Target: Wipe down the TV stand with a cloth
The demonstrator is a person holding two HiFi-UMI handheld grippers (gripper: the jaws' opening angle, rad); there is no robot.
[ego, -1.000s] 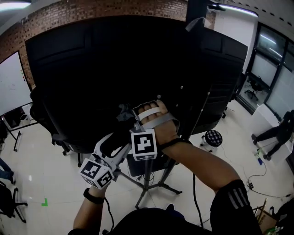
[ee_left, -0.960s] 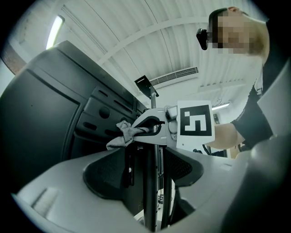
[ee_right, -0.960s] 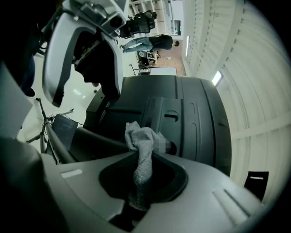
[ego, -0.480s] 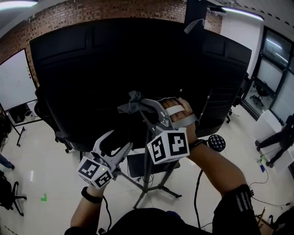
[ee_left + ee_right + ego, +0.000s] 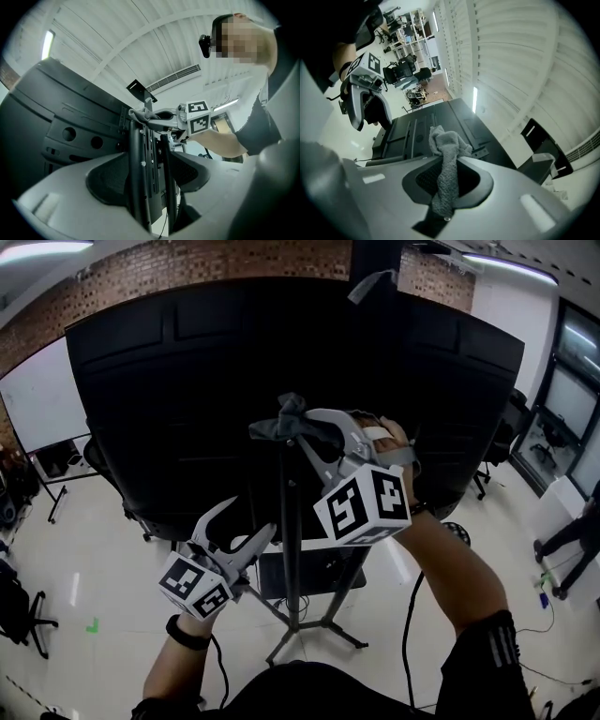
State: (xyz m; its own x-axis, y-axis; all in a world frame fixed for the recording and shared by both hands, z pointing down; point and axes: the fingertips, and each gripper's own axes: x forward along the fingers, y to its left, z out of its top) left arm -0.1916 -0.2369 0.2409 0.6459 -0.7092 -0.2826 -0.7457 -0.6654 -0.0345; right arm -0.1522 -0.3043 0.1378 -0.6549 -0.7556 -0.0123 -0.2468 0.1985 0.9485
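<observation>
The black TV (image 5: 178, 399) shows its back, mounted on a stand with a slim black pole (image 5: 285, 521). My right gripper (image 5: 292, 430) is shut on a grey cloth (image 5: 279, 420) and presses it against the upper part of the pole. In the right gripper view the cloth (image 5: 448, 159) stands crumpled between the jaws of the right gripper (image 5: 447, 185). My left gripper (image 5: 246, 527) hangs lower and to the left, open. In the left gripper view the stand's column (image 5: 140, 183) runs up between the spread jaws, with the cloth (image 5: 137, 114) at its top.
The stand's splayed legs (image 5: 323, 622) rest on a pale glossy floor with a cable (image 5: 405, 624). A whiteboard (image 5: 42, 395) stands at the left, and office chairs are behind the TV. A round stool (image 5: 457, 531) and a person (image 5: 572, 542) are at the right.
My right gripper has slid the cloth up the pole, from beside the left gripper to well above it. The left gripper has hardly moved.
</observation>
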